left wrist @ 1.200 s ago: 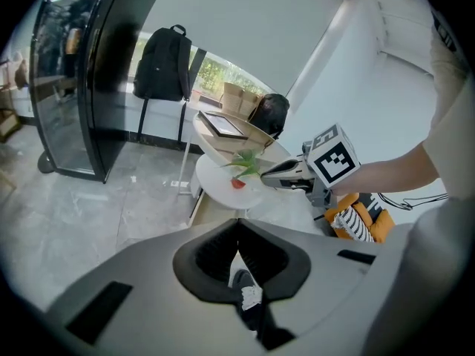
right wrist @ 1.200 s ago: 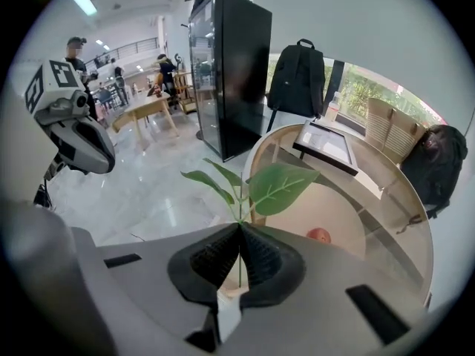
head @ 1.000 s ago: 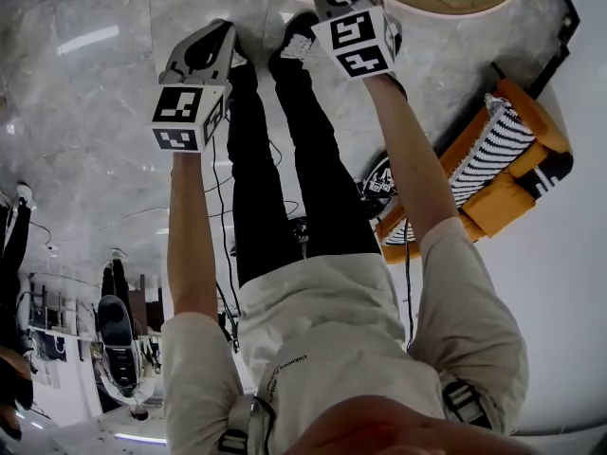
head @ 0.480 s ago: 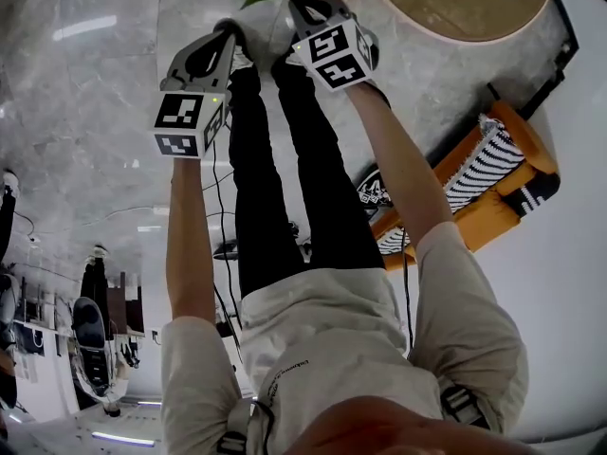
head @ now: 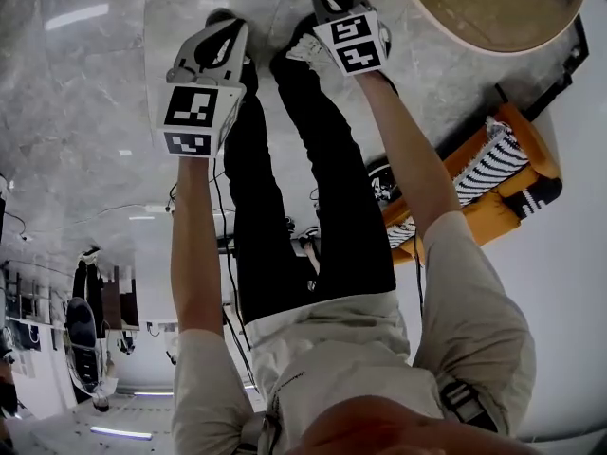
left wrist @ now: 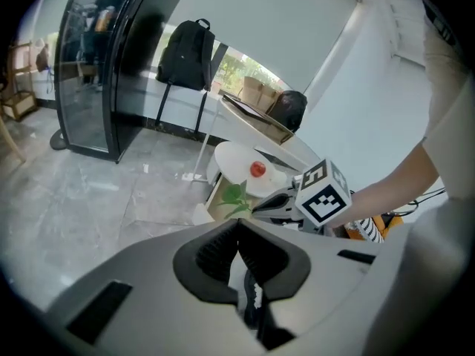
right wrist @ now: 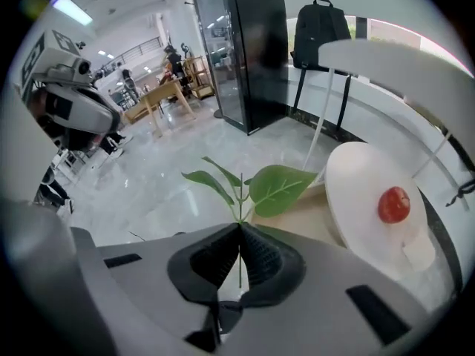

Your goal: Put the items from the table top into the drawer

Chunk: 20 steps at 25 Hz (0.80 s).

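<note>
A green leafy sprig [right wrist: 280,187] was pinched by its thin stem between the jaws of the right gripper [right wrist: 240,228], which were clenched tight on it. Its leaves fanned out just above the jaw tips at the centre of the right gripper view. In the head view the same leaves showed at the top edge, just left of that gripper's tip.

To the right of the sprig in the right gripper view, a small red fruit [right wrist: 394,204] lay on a round white table top [right wrist: 356,176], apart from the leaves.

The left gripper [left wrist: 237,222] sat at the upper left of the head view, beside the right one. Its jaws were pressed together with nothing between them. Its own view showed the right gripper's marker cube [left wrist: 324,192] right of centre, just in front of the white table.

Grey marble floor [head: 85,112] filled the left of the head view. An orange sofa [head: 529,131] with a striped cushion [head: 493,159] lay at the right edge. A black backpack [right wrist: 320,27] showed at the top of the right gripper view.
</note>
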Each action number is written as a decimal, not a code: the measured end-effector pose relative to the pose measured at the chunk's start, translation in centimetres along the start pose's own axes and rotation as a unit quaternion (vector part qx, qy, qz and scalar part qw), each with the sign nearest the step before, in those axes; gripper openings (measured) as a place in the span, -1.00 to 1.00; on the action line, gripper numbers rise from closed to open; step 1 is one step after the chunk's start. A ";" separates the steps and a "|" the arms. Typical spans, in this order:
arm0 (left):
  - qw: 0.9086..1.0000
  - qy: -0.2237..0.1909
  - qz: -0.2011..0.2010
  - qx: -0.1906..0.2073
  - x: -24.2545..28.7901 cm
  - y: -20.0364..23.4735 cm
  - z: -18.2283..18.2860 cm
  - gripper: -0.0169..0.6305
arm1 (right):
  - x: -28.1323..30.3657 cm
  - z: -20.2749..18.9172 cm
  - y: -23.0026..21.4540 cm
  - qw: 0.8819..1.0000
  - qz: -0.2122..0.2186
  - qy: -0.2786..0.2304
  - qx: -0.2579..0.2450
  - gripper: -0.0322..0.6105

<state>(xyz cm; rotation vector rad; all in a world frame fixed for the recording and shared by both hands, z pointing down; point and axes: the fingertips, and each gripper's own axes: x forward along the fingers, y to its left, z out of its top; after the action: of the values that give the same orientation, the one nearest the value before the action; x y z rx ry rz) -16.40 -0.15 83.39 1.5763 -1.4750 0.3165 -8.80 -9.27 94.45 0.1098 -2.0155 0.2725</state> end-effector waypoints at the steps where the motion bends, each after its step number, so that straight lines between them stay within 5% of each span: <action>1: 1.000 0.002 0.000 0.004 0.2 -0.2 -0.5 -0.88 | 0.9 -0.7 -0.5 1.000 -0.006 -0.002 0.009 -0.79; 10: 1.000 0.024 0.005 -0.020 1.2 0.8 -8.2 -0.88 | 6.4 -5.4 -5.2 0.993 -0.065 -0.010 0.100 -0.79; 20: 0.999 0.005 0.022 -0.040 3.6 2.3 -10.0 -0.88 | 8.2 -8.2 -9.7 0.983 -0.123 -0.019 0.132 -0.79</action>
<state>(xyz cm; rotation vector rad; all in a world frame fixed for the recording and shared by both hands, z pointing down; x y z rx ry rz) -13.64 5.28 92.33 1.4776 -1.4990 0.2871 -3.44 -16.36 106.65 0.5314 -1.9712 0.3808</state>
